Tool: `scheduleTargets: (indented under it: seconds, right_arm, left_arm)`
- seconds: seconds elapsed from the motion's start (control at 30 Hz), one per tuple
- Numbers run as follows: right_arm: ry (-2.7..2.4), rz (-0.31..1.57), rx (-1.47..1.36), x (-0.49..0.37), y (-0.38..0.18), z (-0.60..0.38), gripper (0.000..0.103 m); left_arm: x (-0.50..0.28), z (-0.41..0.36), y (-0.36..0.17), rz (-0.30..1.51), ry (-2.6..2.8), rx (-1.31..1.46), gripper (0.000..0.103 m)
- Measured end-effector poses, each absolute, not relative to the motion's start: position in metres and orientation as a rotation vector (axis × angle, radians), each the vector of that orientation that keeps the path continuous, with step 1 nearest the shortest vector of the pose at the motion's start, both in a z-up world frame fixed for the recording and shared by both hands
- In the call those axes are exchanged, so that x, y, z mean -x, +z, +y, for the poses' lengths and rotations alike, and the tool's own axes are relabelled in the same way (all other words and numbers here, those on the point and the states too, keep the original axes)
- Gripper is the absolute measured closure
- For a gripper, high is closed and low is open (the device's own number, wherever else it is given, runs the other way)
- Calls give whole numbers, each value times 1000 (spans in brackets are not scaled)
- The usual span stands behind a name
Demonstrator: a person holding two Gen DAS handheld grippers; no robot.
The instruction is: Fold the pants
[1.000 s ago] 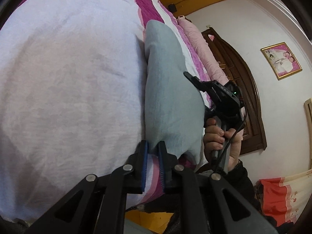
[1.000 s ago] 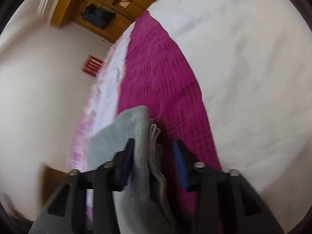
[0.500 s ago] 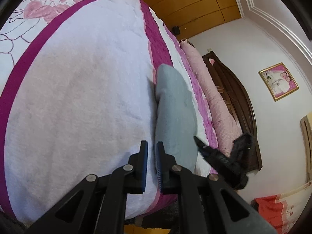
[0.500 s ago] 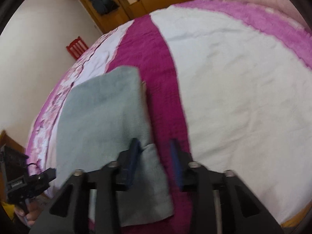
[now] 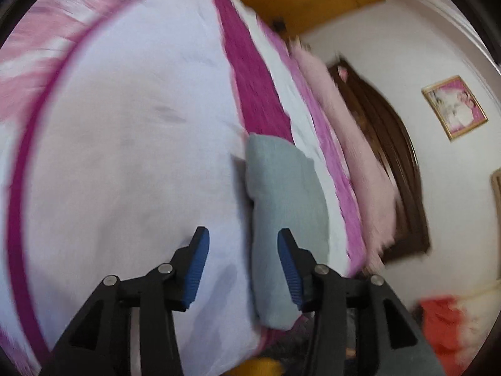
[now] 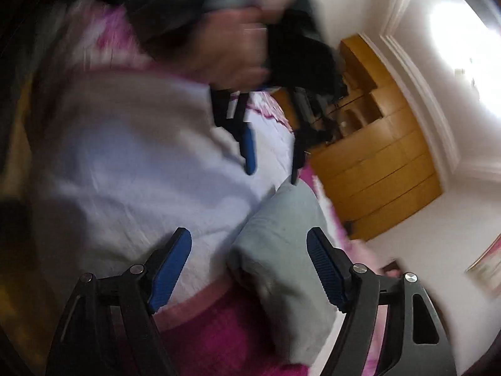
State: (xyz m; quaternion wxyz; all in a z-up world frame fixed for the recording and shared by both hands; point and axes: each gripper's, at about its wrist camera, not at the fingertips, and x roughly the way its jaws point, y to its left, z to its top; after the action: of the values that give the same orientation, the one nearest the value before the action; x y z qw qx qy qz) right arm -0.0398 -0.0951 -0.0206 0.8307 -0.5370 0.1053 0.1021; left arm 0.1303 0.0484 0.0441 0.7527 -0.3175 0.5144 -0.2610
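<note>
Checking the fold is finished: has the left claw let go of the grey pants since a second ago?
Yes. The left claw has just been opening and has backed off the folded grey pants, which lie free on the bed.

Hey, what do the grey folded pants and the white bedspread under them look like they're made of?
Grey pants: soft matte knit, perhaps fleece or jersey; thick rounded folds, faintly fuzzy surface, no sheen. White bedspread: thin woven cloth, likely cotton; fine creases and a flat, dull finish. Motion blur hides the weave of both.

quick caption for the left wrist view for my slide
Open left hand-held gripper above the folded grey pants lying on a white and magenta bedspread.
</note>
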Motion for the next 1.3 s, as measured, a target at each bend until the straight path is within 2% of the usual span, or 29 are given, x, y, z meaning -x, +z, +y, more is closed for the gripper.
scheduleTargets:
  seconds: [0.07, 0.1, 0.17, 0.2, 0.23, 0.33, 0.37, 0.4, 0.53, 0.67, 0.83, 0.9, 1.03, 1.13, 1.2, 1.3]
  right_arm:
    - [161, 198, 1129, 30, -17, -95, 27]
    - [126, 205, 1124, 22, -14, -96, 30]
    - [116, 267, 1101, 9, -9, -100, 43]
    - [139, 305, 1075, 3, -7, -103, 53]
    - [167, 328, 1059, 2, -6, -103, 69]
    - [182, 325, 1091, 4, -6, -98, 79]
    - [191, 325, 1075, 5, -1, -97, 80]
    - [207, 325, 1036, 6, 8, -98, 81]
    - [300, 325, 865, 10, 56, -106, 82]
    - [401, 312, 616, 9, 111, -124, 83]
    - [597, 372, 203, -9, 157, -172, 83]
    - [666, 411, 24, -21, 163, -202, 83]
    - [759, 485, -269, -31, 148, -260, 83]
    - [692, 548, -363, -51, 119, -303, 83]
    - [595, 608, -419, -66, 92, -336, 83]
    - [477, 702, -531, -84, 56, -383, 85]
  left_arm:
    - [-151, 43, 38, 1164, -602, 709, 56]
    - [-158, 40, 35, 1180, -613, 726, 55]
    - [-173, 33, 23, 1213, -614, 781, 47]
    - [-179, 32, 18, 1208, -598, 825, 46]
    - [-183, 31, 15, 1201, -593, 849, 46]
    - [-197, 24, 18, 1181, -641, 877, 50]
    - [-202, 22, 20, 1164, -655, 885, 71]
    - [-204, 21, 21, 1159, -644, 887, 81]
    - [-197, 26, 32, 1137, -598, 913, 86]
    - [-175, 59, 66, 1048, -499, 921, 87]
    - [-143, 92, 118, 949, -391, 1039, 88]
    - [-135, 87, 145, 934, -322, 990, 88]
    - [-124, 60, 193, 926, -186, 863, 88]
    - [-124, 31, 214, 932, -161, 825, 90]
    - [-138, -1, 220, 932, -212, 768, 98]
    - [-157, -44, 211, 978, -247, 678, 100]
